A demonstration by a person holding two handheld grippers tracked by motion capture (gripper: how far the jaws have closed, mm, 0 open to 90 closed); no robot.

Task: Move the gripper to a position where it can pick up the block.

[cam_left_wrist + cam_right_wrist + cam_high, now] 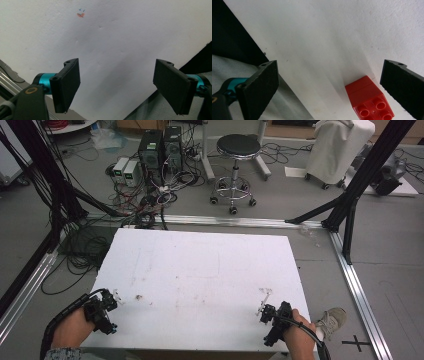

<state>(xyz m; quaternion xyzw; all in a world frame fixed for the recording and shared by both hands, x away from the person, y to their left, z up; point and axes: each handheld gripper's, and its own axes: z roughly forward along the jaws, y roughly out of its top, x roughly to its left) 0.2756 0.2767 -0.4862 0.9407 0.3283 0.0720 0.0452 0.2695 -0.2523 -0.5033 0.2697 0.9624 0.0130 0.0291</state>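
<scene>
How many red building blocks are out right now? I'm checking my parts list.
1. The red block lies on the white table, studs visible, between the open right tongs, nearer one jaw. Others may be hidden beneath the hands.

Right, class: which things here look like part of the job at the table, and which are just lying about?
Likely part of the job:
- red building brick, between the right gripper's open jaws
- left gripper, jaws open, holding nothing
- white table

Just lying about:
- black stool
- computer towers
- floor cables
- small orange mark on the table
</scene>
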